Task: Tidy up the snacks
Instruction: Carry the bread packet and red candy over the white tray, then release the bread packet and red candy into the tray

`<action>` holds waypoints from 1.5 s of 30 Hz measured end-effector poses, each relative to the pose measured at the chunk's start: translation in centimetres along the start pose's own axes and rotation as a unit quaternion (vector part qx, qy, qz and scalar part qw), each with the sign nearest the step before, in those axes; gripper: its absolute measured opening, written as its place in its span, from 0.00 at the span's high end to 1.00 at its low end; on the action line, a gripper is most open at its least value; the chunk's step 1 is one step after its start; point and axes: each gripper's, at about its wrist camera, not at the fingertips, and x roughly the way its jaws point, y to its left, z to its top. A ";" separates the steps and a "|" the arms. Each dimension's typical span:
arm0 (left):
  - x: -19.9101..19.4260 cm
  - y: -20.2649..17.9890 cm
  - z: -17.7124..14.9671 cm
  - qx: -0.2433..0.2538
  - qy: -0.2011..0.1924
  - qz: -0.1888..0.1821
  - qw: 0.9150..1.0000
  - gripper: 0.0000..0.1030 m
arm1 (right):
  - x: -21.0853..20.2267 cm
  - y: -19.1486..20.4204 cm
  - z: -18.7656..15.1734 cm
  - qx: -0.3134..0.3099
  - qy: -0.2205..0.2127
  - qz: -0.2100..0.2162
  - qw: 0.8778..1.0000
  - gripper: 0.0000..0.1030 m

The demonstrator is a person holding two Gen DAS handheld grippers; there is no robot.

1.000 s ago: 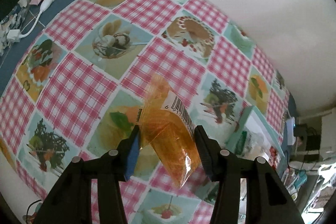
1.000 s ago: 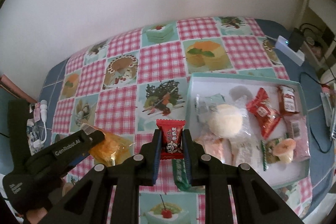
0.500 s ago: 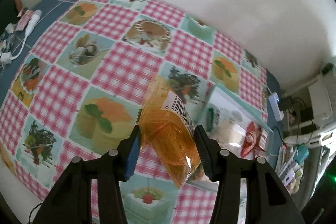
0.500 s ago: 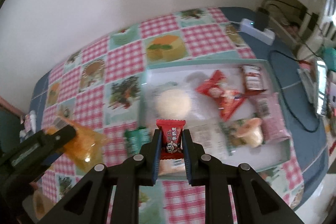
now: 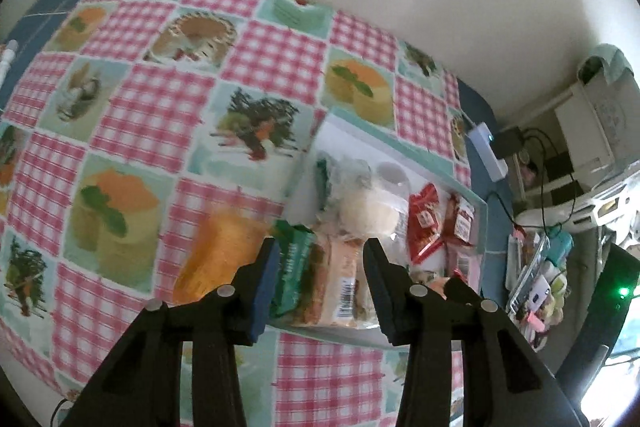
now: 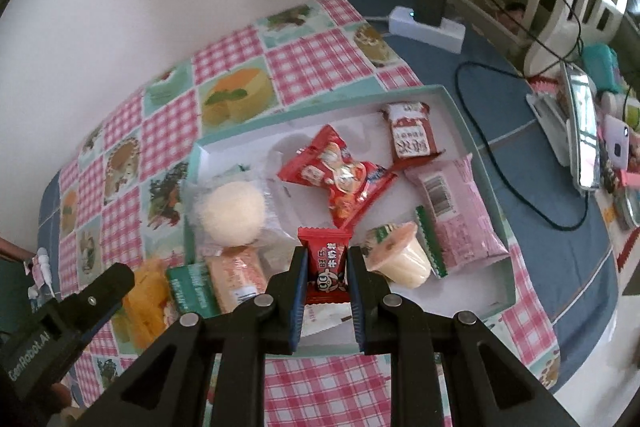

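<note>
Two tools hang over a checked counter [image 6: 312,67]. A teal-rimmed tray [image 6: 460,283] of snacks lies directly beneath the right tool [image 6: 327,255], which pinches a red candy [image 6: 325,243] upright above the tray's near edge. The left tool [image 5: 321,247] has spread jaws that have just been narrowing on nothing. An orange packet [image 5: 224,251] shows blurred just outside its left finger, off the tray.
</note>
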 end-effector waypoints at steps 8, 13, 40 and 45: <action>-0.6 4.5 1.5 -0.040 -0.014 0.027 0.999 0.56 | 0.5 -0.9 0.1 0.010 0.009 0.001 1.000 0.80; 0.5 9.0 2.2 -0.088 0.007 0.047 0.995 0.55 | 1.6 -0.6 -0.2 0.010 0.028 -0.001 1.000 0.80; 0.1 2.6 1.7 0.059 -0.010 0.075 0.995 0.61 | 2.7 -0.5 -0.4 0.015 0.047 0.000 0.999 0.80; 1.8 -2.7 1.1 0.128 0.004 0.037 0.991 0.61 | 3.0 -1.1 -0.5 0.023 0.054 0.002 0.998 0.79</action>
